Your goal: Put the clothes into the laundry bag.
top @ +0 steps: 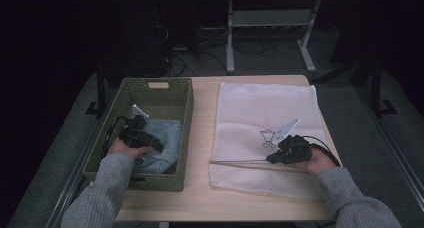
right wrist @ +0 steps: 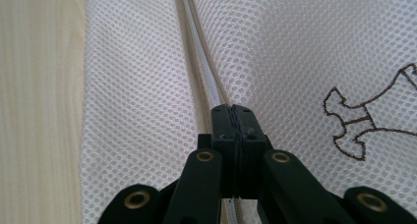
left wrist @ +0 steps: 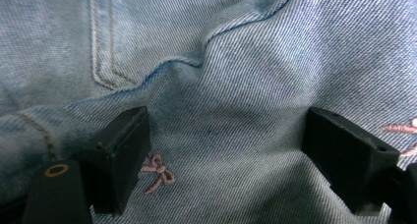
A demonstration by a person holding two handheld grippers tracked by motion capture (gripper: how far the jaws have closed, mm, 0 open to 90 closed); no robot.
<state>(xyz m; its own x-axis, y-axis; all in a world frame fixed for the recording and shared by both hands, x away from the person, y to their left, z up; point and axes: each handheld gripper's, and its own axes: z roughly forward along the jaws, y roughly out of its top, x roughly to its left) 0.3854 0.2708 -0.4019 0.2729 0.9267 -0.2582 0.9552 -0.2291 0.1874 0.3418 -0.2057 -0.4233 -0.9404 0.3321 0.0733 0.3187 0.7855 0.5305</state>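
The jaws of the left gripper (left wrist: 221,150) are spread wide and pressed down onto pale blue denim (left wrist: 236,86), with a raised fold of the twill caught between them but not pinched. Double stitched seams and a small pink embroidered bow (left wrist: 157,172) are seen on the cloth. The denim is held in a green woven basket (top: 180,95), rectangular, with a handle slot in its far wall. The left hand (top: 127,149) is set inside the basket, the grey knitted sleeve (top: 107,188) lying over the near rim.

The jaws of the right gripper (right wrist: 232,117) are pressed together on the white zip strip (right wrist: 199,52) of a white mesh bag (top: 267,113). Fine round holes are seen in the mesh, and a brown outline figure (right wrist: 366,118) is printed on it. The bag is laid flat on the pale wooden table (top: 202,138), just right of the basket. The right hand (top: 320,163) is rested on the bag's near right part, the gripper pointed left along the zip.
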